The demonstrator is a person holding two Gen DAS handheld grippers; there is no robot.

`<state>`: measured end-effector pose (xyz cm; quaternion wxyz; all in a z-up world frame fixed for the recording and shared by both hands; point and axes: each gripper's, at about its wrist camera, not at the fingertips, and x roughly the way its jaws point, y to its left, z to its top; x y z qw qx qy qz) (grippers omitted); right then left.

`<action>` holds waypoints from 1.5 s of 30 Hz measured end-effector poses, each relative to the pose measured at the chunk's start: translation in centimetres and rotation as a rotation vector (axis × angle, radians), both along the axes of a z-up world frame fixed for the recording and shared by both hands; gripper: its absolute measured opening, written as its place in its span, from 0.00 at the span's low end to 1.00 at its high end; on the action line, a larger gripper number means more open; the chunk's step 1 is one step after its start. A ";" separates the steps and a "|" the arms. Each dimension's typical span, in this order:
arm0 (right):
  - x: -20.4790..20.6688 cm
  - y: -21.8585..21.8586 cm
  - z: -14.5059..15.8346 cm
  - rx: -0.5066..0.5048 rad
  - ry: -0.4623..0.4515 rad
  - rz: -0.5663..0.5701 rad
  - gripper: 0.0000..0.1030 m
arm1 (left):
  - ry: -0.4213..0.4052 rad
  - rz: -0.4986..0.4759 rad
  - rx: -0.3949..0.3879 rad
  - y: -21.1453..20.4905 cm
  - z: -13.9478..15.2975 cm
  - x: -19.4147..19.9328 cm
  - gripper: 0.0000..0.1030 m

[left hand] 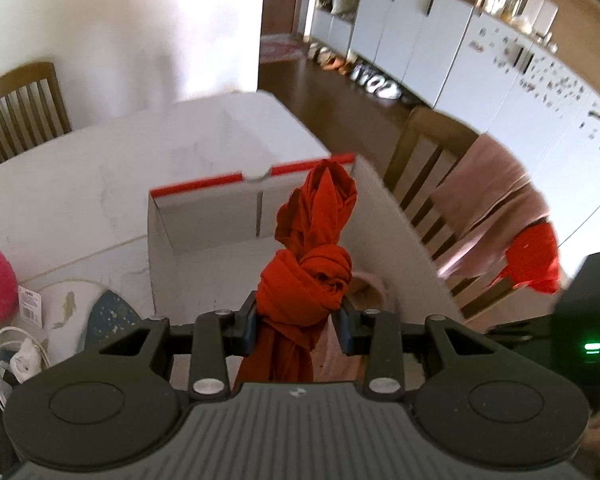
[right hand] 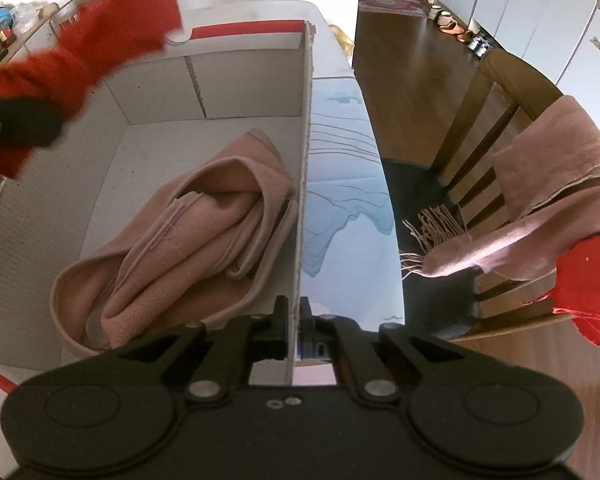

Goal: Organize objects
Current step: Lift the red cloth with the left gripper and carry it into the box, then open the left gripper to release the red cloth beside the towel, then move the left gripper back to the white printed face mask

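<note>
We hold a knotted red cloth (left hand: 306, 276) over the white box (left hand: 204, 216) on the desk (left hand: 80, 184).

Our left hand-held gripper (left hand: 300, 320) is clenched on the cloth just below its knot, the box lying open ahead of it. Our right hand-held gripper (right hand: 296, 320) is clamped on the box's side wall (right hand: 305, 160); just left of it, inside the box, lies a folded pink scarf (right hand: 188, 240). Off to its right, another pink scarf (right hand: 548, 200) hangs over a wooden chair (right hand: 484, 128).
</note>
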<state>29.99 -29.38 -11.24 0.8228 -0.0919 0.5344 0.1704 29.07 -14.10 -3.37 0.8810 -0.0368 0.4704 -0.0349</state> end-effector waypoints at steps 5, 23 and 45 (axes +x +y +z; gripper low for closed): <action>0.0 -0.1 0.0 0.003 0.001 0.002 0.02 | 0.059 0.010 0.037 -0.4 -2.6 1.1 0.35; 0.0 0.1 0.0 0.002 0.000 0.002 0.02 | 0.202 -0.048 0.147 -1.0 -8.4 2.9 0.36; 0.1 0.1 -0.1 -0.005 0.005 -0.021 0.02 | 0.144 -0.134 0.133 -1.1 -6.4 0.7 0.66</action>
